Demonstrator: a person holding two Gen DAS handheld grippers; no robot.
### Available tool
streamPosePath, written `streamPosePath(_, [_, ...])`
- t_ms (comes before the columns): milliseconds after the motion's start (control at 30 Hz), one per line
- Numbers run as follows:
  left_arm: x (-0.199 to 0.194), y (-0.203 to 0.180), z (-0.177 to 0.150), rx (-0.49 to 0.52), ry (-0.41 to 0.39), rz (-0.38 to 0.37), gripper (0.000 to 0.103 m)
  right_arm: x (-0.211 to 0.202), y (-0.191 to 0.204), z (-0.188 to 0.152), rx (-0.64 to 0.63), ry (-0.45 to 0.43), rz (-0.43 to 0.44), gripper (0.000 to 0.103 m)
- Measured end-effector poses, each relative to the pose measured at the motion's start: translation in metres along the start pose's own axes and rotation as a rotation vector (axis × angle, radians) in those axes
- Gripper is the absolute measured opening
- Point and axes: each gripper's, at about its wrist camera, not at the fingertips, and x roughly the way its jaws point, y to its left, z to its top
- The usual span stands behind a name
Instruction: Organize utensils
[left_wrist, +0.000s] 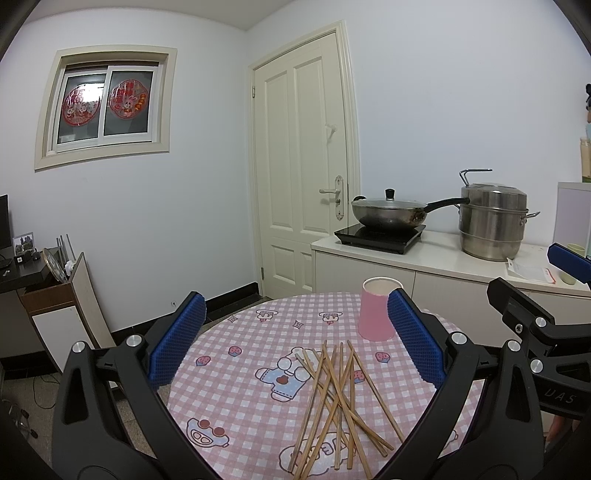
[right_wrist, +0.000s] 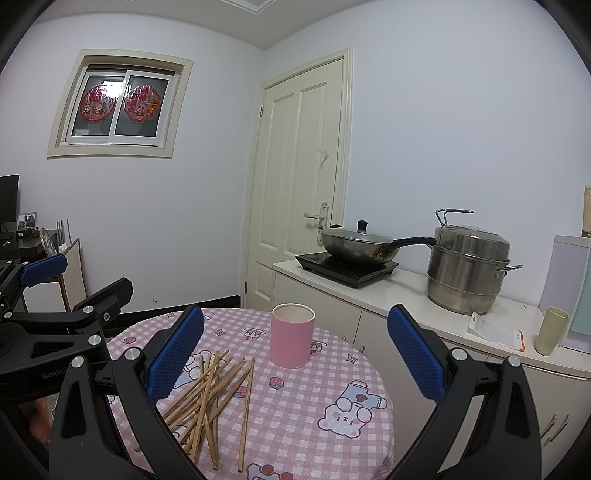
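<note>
chopsticks (left_wrist: 338, 400) lie untouched in a crossed heap on the near desk (left_wrist: 240, 332), the pink cup (left_wrist: 378, 309) behind them empty, as left gripper (left_wrist: 295, 343) and right gripper (right_wrist: 295, 350) hover, fingers apart.

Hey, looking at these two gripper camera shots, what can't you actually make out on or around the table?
- Chopsticks: exact count unclear in both views; they cross in a pile, and the left finger of the right gripper covers part of it.
- Pink paper cup: its right edge sits behind the left gripper finger; its inside is hidden in the left wrist view.
- Table: near edge cut off by the frame.
- Wok: contents hidden by the lid.
</note>
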Motion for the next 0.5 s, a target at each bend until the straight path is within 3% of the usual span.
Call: streamPosePath(500, [0.0036,0.0025,0.0009,-0.011,0.025,-0.026,0.097,0.0008,-0.0005,0.0006,0.005,0.004,0.001,0.096])
